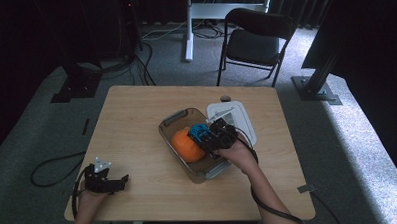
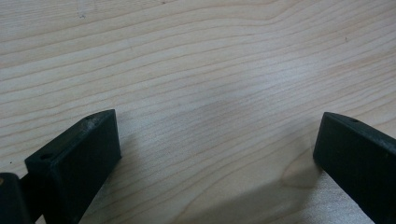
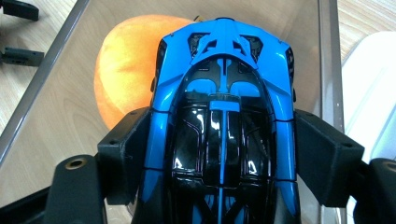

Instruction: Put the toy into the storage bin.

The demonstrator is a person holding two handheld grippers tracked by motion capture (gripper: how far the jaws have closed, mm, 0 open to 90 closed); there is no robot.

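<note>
A blue and black toy car (image 3: 223, 107) sits between the two black jaws of my right gripper (image 3: 223, 154), which press on its sides. In the high view the right gripper (image 1: 213, 136) holds the blue toy car (image 1: 198, 132) over a clear plastic container (image 1: 173, 121) in the middle of the table. An orange round object (image 1: 185, 145) lies inside the container, and in the right gripper view the orange object (image 3: 123, 70) sits just beyond the car's nose. My left gripper (image 1: 109, 181) rests at the near left of the table. Its jaws stand wide apart over bare wood (image 2: 210, 93).
The container's white lid (image 1: 236, 118) lies on the table just right of the container. A small dark object (image 1: 225, 98) sits near the far edge. A black chair (image 1: 254, 42) stands beyond the table. Cables trail off the near edge.
</note>
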